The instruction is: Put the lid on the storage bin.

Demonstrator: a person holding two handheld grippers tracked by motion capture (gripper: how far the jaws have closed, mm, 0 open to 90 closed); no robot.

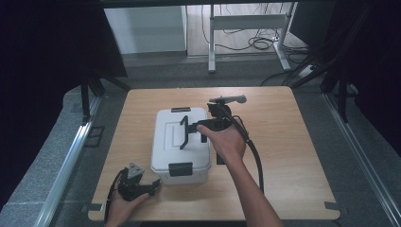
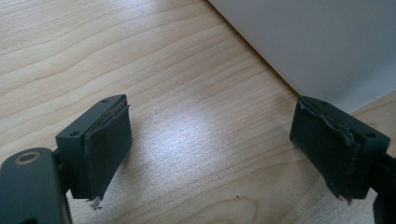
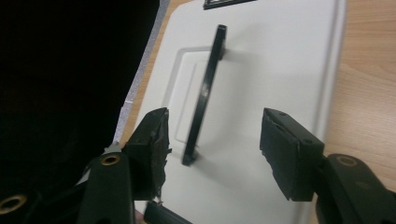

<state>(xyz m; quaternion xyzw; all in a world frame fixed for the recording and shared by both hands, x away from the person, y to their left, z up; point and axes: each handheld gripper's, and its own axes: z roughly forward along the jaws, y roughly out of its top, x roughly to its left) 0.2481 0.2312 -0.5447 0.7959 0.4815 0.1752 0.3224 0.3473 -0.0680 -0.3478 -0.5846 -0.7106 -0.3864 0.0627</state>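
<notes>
Black handle upright between wide right claw | left claw over wood

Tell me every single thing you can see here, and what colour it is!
White plastic storage box: one, white, middle of the table.
Black carry handle: one, black, standing upright on the box lid.
Black latches: two, black, one on the near end and one on the far end of the box.
Light wooden table: one, pale wood, under everything.
Grey metal desk frame: one, grey, on the floor behind the table.
Black floor cables: several, black, by that frame.
Left tongs: one, black, open, low at the box's near left corner.
Right tongs: one, black, open, over the lid beside the handle.
</notes>
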